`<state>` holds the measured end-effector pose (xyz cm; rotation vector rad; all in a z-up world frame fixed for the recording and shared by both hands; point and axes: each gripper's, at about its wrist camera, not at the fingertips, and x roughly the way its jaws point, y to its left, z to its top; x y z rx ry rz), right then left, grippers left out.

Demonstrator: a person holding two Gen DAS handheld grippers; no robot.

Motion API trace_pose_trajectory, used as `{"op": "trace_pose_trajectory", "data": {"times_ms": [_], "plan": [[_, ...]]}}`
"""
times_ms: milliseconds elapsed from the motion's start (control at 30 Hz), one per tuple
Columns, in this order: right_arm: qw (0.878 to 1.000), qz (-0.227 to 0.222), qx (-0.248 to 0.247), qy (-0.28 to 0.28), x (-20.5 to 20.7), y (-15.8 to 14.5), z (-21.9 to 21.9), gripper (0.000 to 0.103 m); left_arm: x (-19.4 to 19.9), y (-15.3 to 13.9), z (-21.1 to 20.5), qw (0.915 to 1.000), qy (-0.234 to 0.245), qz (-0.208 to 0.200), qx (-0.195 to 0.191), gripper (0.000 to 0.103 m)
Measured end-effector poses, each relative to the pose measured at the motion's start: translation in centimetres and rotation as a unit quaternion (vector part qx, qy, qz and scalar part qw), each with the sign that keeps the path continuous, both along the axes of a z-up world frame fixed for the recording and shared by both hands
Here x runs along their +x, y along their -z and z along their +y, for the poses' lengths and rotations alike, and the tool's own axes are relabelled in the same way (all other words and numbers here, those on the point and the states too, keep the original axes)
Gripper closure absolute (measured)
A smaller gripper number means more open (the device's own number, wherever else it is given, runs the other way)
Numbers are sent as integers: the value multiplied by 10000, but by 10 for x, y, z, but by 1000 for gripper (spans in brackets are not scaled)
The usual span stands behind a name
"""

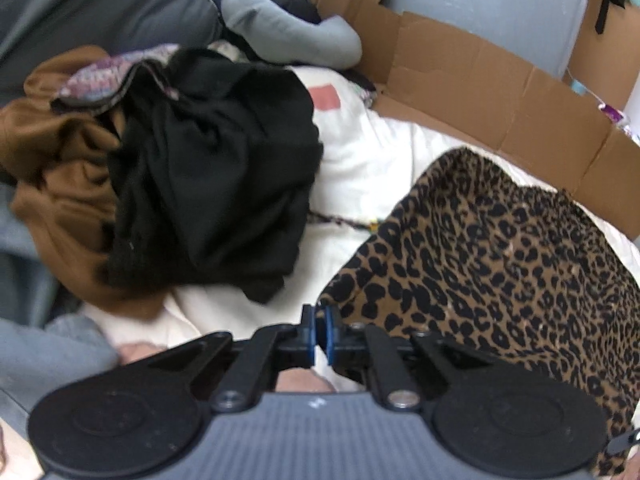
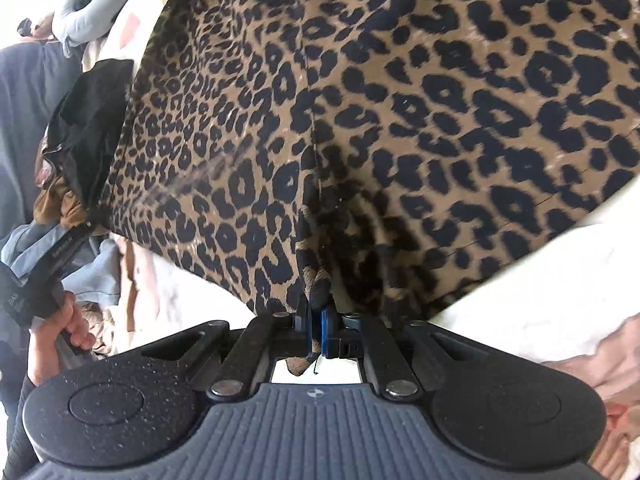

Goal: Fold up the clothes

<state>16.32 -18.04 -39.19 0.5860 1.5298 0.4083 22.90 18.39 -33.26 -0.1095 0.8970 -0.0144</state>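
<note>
Both tongs, left tongs point(image 1: 320, 334) and right tongs point(image 2: 316, 334), pinched corners of the thin leopard-print fabric garment point(image 1: 500, 248); such shallow bites risked slippage under tension.

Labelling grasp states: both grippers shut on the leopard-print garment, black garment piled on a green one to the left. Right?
One error: the garment under the black garment is brown, not green, as the left wrist view shows. The rest holds: left gripper and right gripper are both shut on the leopard-print garment.
</note>
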Motion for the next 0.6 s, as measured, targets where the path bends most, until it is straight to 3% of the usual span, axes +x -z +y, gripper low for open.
{"op": "trace_pose_trajectory", "data": {"times_ms": [267,600], "plan": [[9995,210,200,109,0,9,-1,102,10,-29,-2,9998,104,51,132,98],[9995,284,-88,47,-3,33,13,102,23,38,1,9975,-22,612,343,98]]}}
